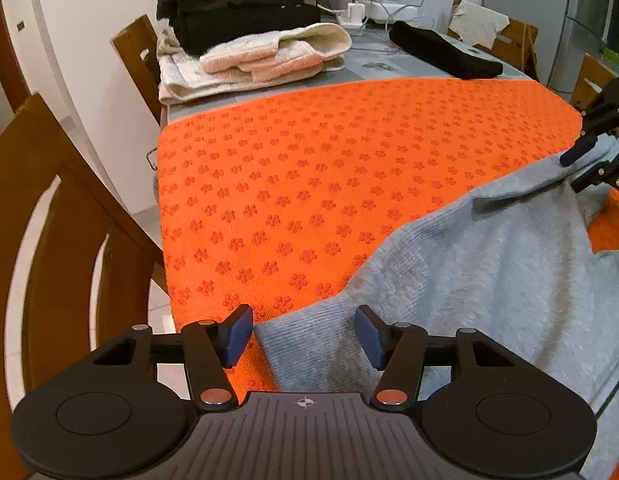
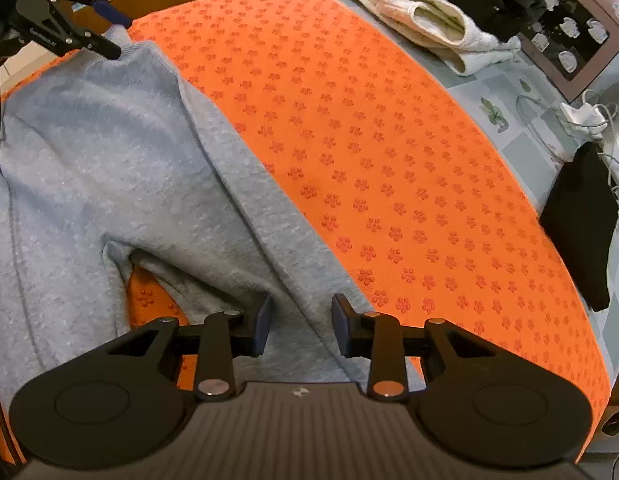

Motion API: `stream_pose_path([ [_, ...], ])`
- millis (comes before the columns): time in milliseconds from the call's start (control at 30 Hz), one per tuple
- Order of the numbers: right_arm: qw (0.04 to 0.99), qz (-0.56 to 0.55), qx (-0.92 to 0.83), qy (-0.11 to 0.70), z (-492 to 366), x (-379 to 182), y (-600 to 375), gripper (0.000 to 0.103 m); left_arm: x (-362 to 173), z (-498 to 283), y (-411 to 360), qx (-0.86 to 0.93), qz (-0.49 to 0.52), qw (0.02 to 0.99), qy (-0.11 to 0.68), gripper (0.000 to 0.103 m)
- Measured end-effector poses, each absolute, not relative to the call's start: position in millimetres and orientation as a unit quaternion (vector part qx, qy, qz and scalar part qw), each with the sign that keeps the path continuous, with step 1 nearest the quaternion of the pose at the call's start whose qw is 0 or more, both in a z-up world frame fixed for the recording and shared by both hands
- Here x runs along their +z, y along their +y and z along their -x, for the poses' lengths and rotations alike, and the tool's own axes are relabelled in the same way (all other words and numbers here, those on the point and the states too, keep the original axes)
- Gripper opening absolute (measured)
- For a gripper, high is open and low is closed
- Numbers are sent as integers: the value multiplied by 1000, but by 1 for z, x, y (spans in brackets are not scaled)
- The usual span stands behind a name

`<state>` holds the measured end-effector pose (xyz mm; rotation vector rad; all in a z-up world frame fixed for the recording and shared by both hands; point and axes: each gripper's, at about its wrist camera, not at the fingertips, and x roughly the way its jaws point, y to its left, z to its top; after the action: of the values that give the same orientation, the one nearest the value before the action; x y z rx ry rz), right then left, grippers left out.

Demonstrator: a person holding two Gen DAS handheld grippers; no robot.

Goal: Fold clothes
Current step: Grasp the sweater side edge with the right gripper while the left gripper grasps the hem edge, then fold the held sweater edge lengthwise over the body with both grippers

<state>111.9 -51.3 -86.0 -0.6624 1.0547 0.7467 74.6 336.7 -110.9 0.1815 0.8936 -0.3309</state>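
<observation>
Orange paw-print mat [image 1: 309,184] on surface; both tools released astride grey sweater [image 2: 109,160] edge: clench left tool [image 1: 304,336], right tool [image 2: 300,326] evenly, lift together

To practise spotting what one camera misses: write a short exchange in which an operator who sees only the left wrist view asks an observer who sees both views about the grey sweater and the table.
Operator: Is the right hand-held gripper clamped on the grey sweater?
Observer: No. In the right wrist view the right hand-held gripper has its pads apart. A fold of the grey sweater runs between them, unpinched.
Operator: What stands behind the stack of folded clothes?
Observer: Next to the stack of folded clothes is a framed panel, dark, with small white shapes on it.
</observation>
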Motion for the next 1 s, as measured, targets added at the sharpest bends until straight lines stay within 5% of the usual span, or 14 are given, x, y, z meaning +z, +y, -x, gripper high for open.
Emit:
stream_pose_path([
  [100, 746, 306, 342, 482, -116, -86, -51, 15, -115, -77, 341, -161, -66, 884, 434, 58],
  [167, 750, 307, 333, 481, -121, -85, -51, 5, -114, -75, 343, -162, -53, 889, 426, 39],
  [200, 754, 308, 328, 478, -124, -83, -51, 3, -112, -73, 344, -161, -49, 892, 420, 19],
  [233, 759, 308, 322, 474, -128, -80, -51, 2, -110, -71, 344, -151, -48, 897, 413, 13],
  [633, 811, 310, 273, 414, -177, -51, -45, 2, -76, -82, 357, -91, -41, 927, 362, 12],
  [1000, 814, 282, 285, 421, -101, -25, -70, 2, -52, -27, 345, -151, -69, 923, 346, 13],
])
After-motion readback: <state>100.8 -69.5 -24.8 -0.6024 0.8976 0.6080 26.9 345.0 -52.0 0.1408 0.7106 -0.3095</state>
